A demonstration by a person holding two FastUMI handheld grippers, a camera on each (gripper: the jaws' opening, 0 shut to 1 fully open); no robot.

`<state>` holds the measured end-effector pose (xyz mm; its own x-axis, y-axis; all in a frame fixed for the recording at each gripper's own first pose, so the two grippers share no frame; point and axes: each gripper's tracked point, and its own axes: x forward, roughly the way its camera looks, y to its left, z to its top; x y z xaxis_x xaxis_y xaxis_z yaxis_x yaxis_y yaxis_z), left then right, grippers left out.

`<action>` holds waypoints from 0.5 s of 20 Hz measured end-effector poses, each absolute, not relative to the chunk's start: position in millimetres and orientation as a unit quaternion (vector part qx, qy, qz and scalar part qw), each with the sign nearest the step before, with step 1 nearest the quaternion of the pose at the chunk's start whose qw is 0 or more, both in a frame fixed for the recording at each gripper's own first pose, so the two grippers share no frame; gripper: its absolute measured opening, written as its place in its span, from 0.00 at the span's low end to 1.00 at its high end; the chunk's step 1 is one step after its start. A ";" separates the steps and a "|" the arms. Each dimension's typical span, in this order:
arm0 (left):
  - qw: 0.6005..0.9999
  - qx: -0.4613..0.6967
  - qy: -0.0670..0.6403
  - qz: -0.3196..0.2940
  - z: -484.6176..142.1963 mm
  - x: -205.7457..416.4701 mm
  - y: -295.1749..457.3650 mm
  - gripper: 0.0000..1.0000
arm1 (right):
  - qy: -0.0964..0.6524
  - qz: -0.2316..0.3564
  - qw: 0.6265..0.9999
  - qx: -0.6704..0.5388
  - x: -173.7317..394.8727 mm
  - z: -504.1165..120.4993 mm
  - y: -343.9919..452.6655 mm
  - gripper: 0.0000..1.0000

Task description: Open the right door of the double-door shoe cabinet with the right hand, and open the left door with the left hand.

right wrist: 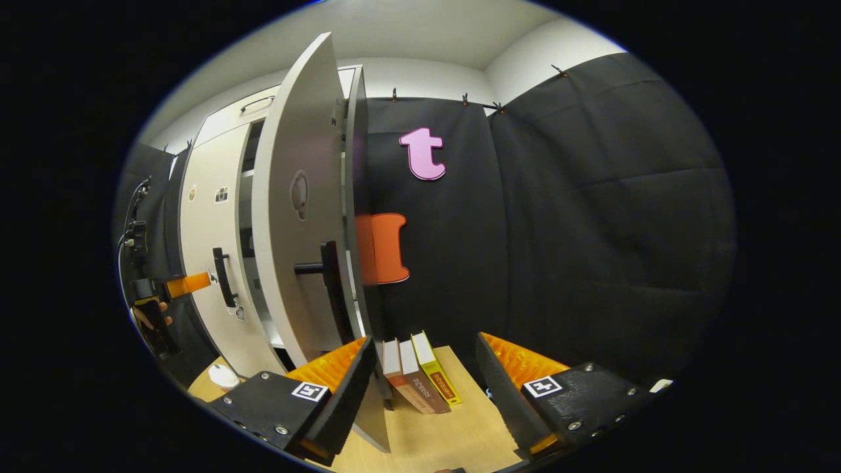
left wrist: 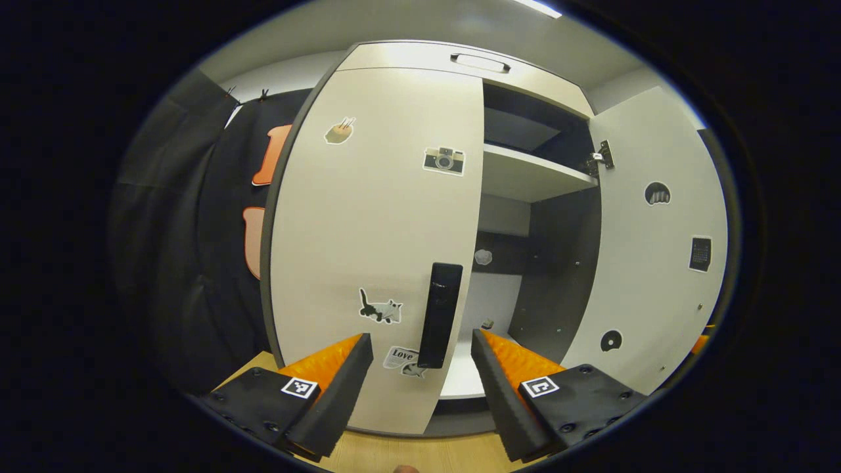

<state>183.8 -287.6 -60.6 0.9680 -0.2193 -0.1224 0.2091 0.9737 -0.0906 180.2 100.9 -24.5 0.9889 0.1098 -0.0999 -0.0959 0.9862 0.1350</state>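
The light shoe cabinet's left door (left wrist: pixel 374 249) is closed, its flat front dotted with stickers. The door's black vertical handle (left wrist: pixel 439 314) stands just ahead of my left gripper (left wrist: pixel 420 368), which is open, and lines up with the gap between the fingers without touching them. The right door (left wrist: pixel 657 249) is swung wide open, showing a shelf (left wrist: pixel 532 174) and the dark interior. In the right gripper view the open right door (right wrist: pixel 295 230) is seen nearly edge-on with its black handle (right wrist: pixel 325 266). My right gripper (right wrist: pixel 424 374) is open and holds nothing. The left gripper (right wrist: pixel 204 281) sits by the left door's handle (right wrist: pixel 223 276).
Three books (right wrist: pixel 420 374) stand on the wooden floor (right wrist: pixel 453 427) against the black cloth wall, right of the open door. A small white object (right wrist: pixel 222 376) lies on the floor near the cabinet's foot. A hand (right wrist: pixel 151 318) holds the left gripper.
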 end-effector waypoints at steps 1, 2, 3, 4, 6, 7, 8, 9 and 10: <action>0.992 -0.035 0.064 -0.104 -61.8 192.1 -289.1 0.97 | 0.056 0.054 0.995 0.067 179.7 -25.7 100.9 0.93; 0.992 -0.032 0.064 -0.100 -64.1 199.9 -290.8 0.96 | 0.060 0.057 0.994 0.070 179.5 -26.8 101.2 0.92; 0.993 -0.027 0.063 -0.095 -65.7 207.6 -291.0 0.98 | 0.063 0.061 0.993 0.075 179.4 -28.4 102.1 0.93; 0.993 -0.021 0.062 -0.094 -66.3 212.8 -292.7 0.96 | 0.066 0.062 0.993 0.081 179.6 -29.6 103.2 0.93; 0.994 -0.009 0.059 -0.097 -68.7 223.5 -299.2 0.96 | 0.067 0.057 0.992 0.087 179.8 -30.1 101.2 0.93; 0.994 -0.006 0.058 -0.095 -69.9 227.7 -301.1 0.96 | 0.067 0.054 0.992 0.090 180.6 -31.5 100.3 0.93; 0.994 -0.003 0.060 -0.092 -72.3 232.8 -302.2 0.96 | 0.067 0.053 0.992 0.093 180.6 -31.5 99.5 0.93; 0.995 0.003 0.062 -0.083 -75.1 236.2 -300.7 0.96 | 0.069 0.053 0.992 0.096 180.2 -32.1 100.0 0.93; 0.995 0.007 0.066 -0.080 -77.6 240.9 -301.0 0.96 | 0.071 0.053 0.991 0.099 180.1 -32.7 100.4 0.93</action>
